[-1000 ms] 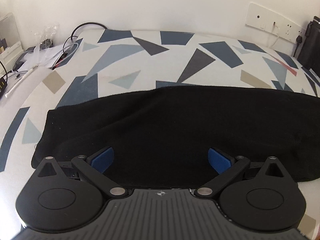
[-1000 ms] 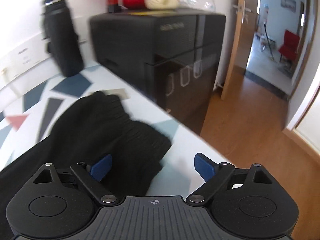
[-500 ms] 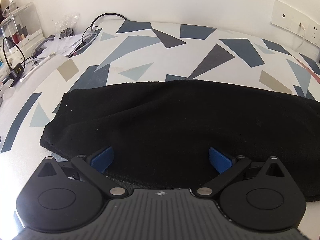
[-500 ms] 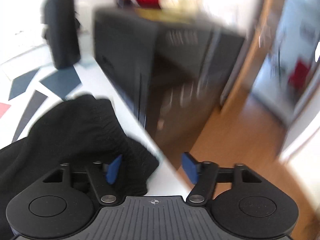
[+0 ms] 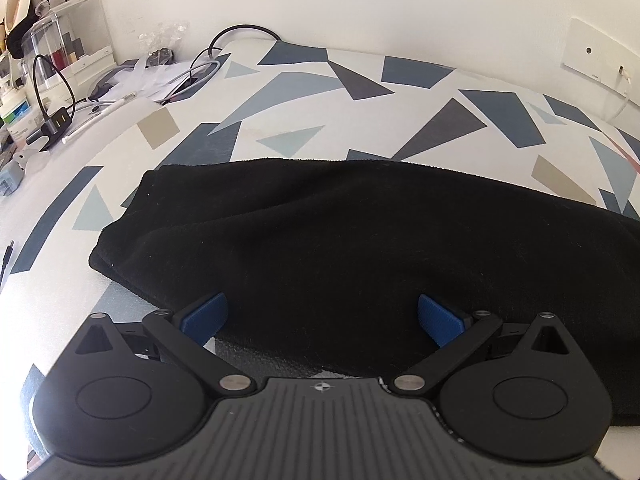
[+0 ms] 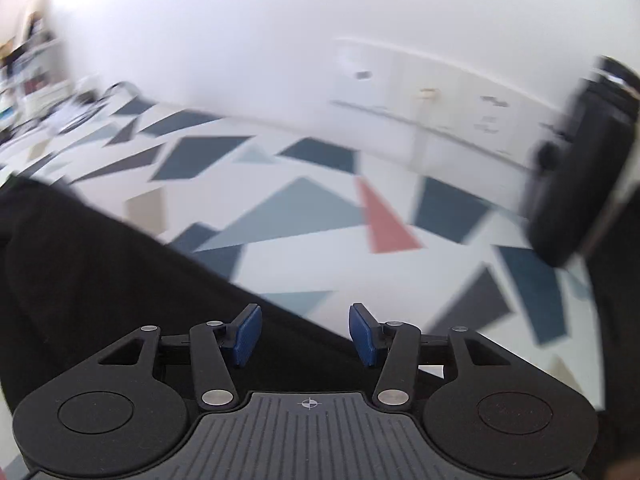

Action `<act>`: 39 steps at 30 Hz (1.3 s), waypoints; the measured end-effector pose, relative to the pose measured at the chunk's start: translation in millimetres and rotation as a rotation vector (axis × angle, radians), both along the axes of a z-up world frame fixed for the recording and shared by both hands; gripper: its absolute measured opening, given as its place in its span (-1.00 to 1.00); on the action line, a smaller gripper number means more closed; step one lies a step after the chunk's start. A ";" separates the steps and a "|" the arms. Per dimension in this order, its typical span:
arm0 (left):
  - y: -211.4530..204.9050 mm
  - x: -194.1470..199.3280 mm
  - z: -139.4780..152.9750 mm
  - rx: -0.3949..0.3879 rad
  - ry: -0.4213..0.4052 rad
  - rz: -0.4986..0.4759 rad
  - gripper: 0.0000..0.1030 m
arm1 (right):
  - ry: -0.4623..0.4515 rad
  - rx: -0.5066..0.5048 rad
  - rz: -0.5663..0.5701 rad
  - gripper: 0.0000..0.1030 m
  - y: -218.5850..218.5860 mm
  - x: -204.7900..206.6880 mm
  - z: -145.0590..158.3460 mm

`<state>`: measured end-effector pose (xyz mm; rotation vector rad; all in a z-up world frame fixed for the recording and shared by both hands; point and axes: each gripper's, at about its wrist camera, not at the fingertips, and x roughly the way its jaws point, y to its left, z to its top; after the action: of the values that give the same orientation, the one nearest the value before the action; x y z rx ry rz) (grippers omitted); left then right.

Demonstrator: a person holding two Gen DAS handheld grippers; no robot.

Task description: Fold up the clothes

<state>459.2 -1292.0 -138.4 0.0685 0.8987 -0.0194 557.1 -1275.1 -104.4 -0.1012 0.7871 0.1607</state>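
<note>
We see a black garment [image 5: 340,248] lying folded lengthwise across the counter [image 5: 400,120], whose cover is white with blue, grey and tan shapes; our left claw [image 5: 322,318] hangs over the garment's near edge with its blue pads spread wide, nothing pressed between them. In the blurred right wrist view our right claw [image 6: 306,334] is above the same cloth [image 6: 100,272], its pads closing yet apart, the fabric beneath them and not pinched. Cables [image 5: 200,68] and small clutter lie at the counter's far left corner; a dark bottle [image 6: 580,160] stands at its right end; a white socket strip [image 5: 600,60] is on the wall.
</note>
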 end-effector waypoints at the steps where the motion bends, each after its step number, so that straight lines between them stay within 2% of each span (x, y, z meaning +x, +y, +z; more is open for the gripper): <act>1: 0.1 -0.3 -0.1 0.000 -0.001 0.001 1.00 | 0.010 0.013 0.037 -0.12 4.6 3.6 -3.2; 5: 0.1 -1.4 -0.6 -0.001 -0.005 0.008 1.00 | 0.060 0.017 0.129 -0.18 23.1 4.5 -14.1; 8: 0.2 -1.7 -0.6 -0.001 -0.003 0.016 1.00 | 0.060 0.044 0.125 -0.48 16.8 7.8 -19.4; 10: -0.6 -1.8 -0.5 -0.004 -0.003 0.029 1.00 | 0.067 0.066 0.119 -0.96 12.4 13.0 -19.9; 13: -1.2 -3.5 -1.0 -0.003 -0.014 0.033 1.00 | 0.055 0.071 0.109 -0.99 11.7 12.4 -20.8; 18: -0.2 -1.2 -1.0 -0.008 -0.009 0.024 1.00 | -0.074 0.144 -0.069 -1.00 -2.6 13.5 -7.9; 24: 0.5 2.0 -1.2 -0.015 -0.009 0.013 1.00 | -0.034 0.090 -0.139 -0.99 4.6 38.1 -34.1; 26: 1.2 2.8 -1.3 -0.019 -0.009 0.007 1.00 | -0.052 0.082 -0.197 -0.94 1.5 39.7 -35.2; 27: 1.8 3.2 -1.3 -0.022 -0.010 0.005 1.00 | -0.065 0.073 -0.244 -0.79 -1.6 38.7 -33.6; 28: 2.3 3.7 -1.4 -0.026 -0.012 0.002 1.00 | -0.079 0.085 -0.273 -0.74 -6.0 35.4 -30.9; 29: 2.9 4.1 -1.3 -0.028 -0.011 -0.001 1.00 | -0.089 0.109 -0.281 -0.73 -9.9 29.2 -26.5; 32: 4.6 4.5 -0.1 -0.032 -0.001 -0.019 1.00 | -0.098 0.165 -0.275 -0.48 -15.6 3.8 -10.9; 35: 13.5 -1.2 3.8 -0.042 0.015 -0.060 1.00 | -0.076 0.170 -0.231 -0.01 -2.4 -30.2 -5.2; 36: 21.6 -5.6 5.7 -0.062 0.010 -0.051 1.00 | -0.066 0.160 -0.237 0.23 4.6 -40.7 -6.6; 37: 30.2 -10.3 7.6 -0.084 0.005 -0.040 1.00 | -0.055 0.145 -0.254 0.38 13.4 -51.0 -8.6; 39: 60.3 -21.4 10.0 -0.170 -0.040 0.060 1.00 | -0.035 0.116 -0.293 0.52 30.4 -70.0 -13.2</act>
<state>437.9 -1231.8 -128.5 -0.1160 0.8556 -0.0380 487.1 -1244.7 -117.6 0.1209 0.7473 -0.0725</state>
